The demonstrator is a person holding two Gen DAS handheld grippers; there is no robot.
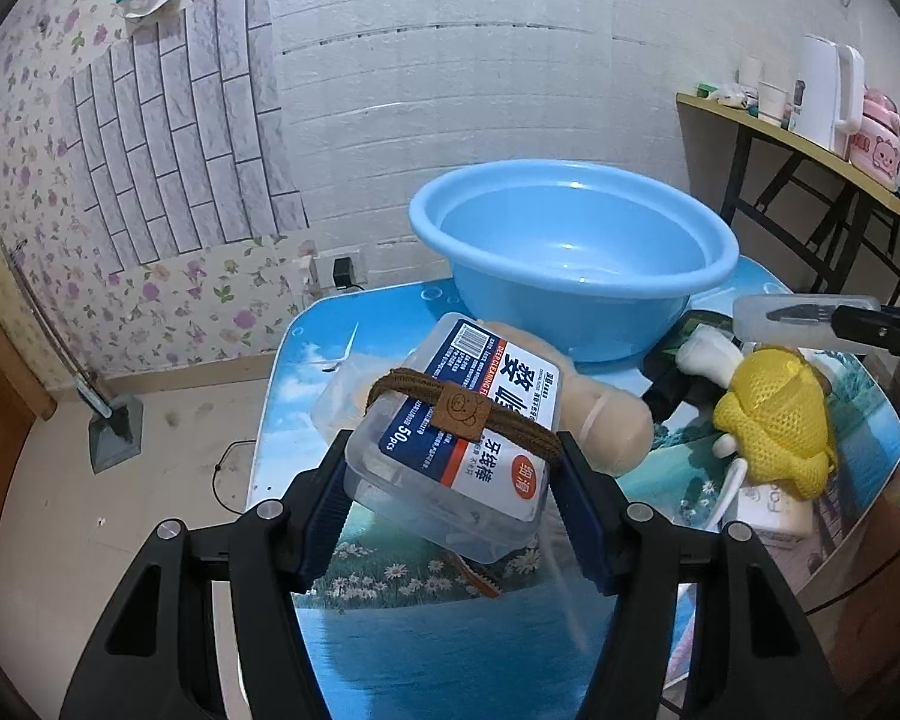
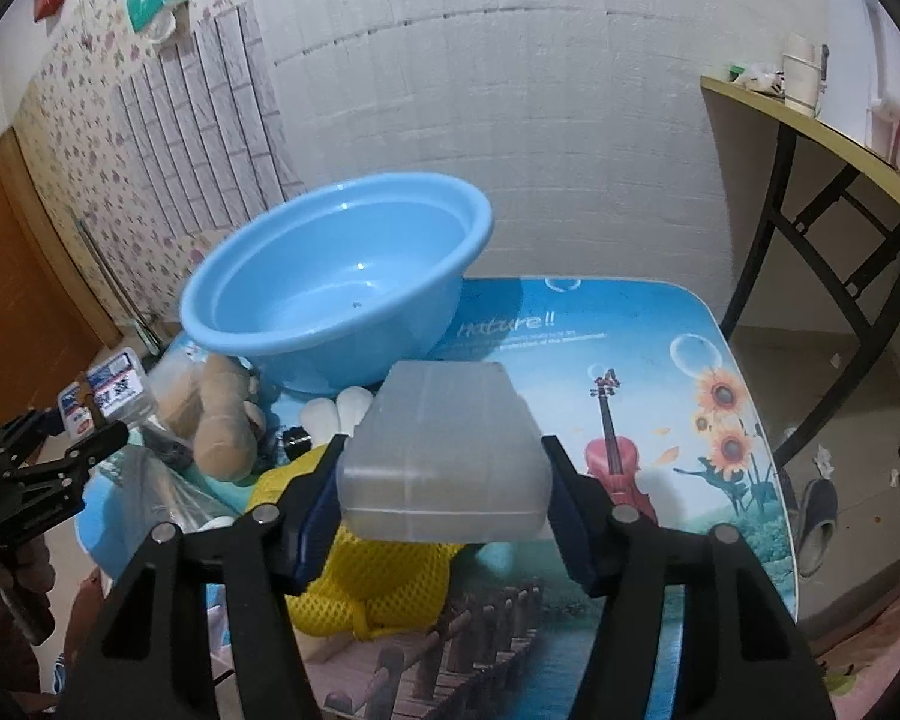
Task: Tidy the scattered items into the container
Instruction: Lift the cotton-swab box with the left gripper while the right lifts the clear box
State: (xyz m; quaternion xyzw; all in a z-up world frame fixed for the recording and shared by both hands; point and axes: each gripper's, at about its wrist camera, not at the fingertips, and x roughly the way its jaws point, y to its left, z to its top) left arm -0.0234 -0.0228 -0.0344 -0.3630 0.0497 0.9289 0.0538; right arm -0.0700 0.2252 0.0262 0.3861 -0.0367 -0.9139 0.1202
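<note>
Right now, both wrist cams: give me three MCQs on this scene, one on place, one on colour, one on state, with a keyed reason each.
1. Where is the basin?
A. on the floor
B. on the table, beyond the pile of items
C. on the shelf

2. What colour is the mesh item?
A. yellow
B. red
C. black

3. What do the left tongs hold?
A. nothing
B. the basin
C. a clear floss-pick box with a brown band

Answers:
1 B: its base sits on the printed tabletop.
2 A: it looks yellow in both views.
3 C: the pads press the box's sides; the right tongs likewise clamp a frosted box.
</note>
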